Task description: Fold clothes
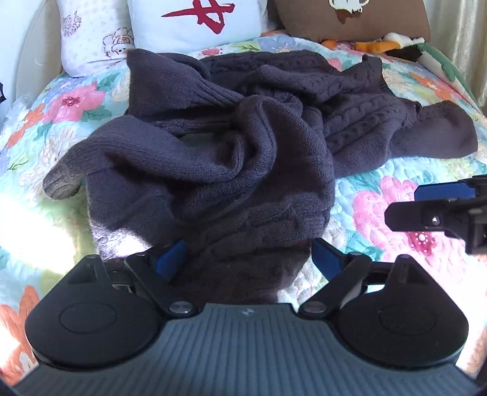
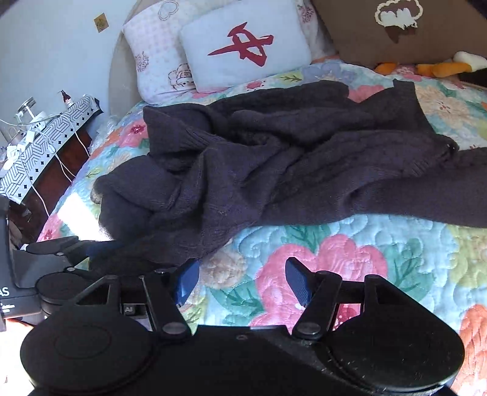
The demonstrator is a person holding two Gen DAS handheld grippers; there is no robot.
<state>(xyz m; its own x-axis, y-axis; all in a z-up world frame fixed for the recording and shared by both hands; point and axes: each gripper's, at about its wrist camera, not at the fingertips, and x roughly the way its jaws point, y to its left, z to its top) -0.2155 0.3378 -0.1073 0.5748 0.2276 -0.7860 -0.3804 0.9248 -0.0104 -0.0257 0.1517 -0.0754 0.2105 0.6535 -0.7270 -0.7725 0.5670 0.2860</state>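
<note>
A dark purple knit sweater [image 1: 231, 146] lies crumpled on a floral quilt [image 1: 380, 195]; it also shows in the right wrist view [image 2: 274, 152]. My left gripper [image 1: 249, 259] is open, its blue-padded jaws standing either side of the sweater's near edge. My right gripper [image 2: 240, 281] is open and empty over the bare quilt [image 2: 304, 259], just right of the sweater's near corner. The right gripper also shows at the right edge of the left wrist view [image 1: 441, 201]. The left gripper shows at the lower left of the right wrist view [image 2: 76, 246].
Pillows lean at the head of the bed: a white one with a red character [image 1: 197, 21], a flower-print one [image 1: 91, 36] and a brown one [image 1: 350, 18]. A bedside stand with chargers and cables [image 2: 39, 137] is to the left. Plush toys [image 1: 380, 42] lie at the back right.
</note>
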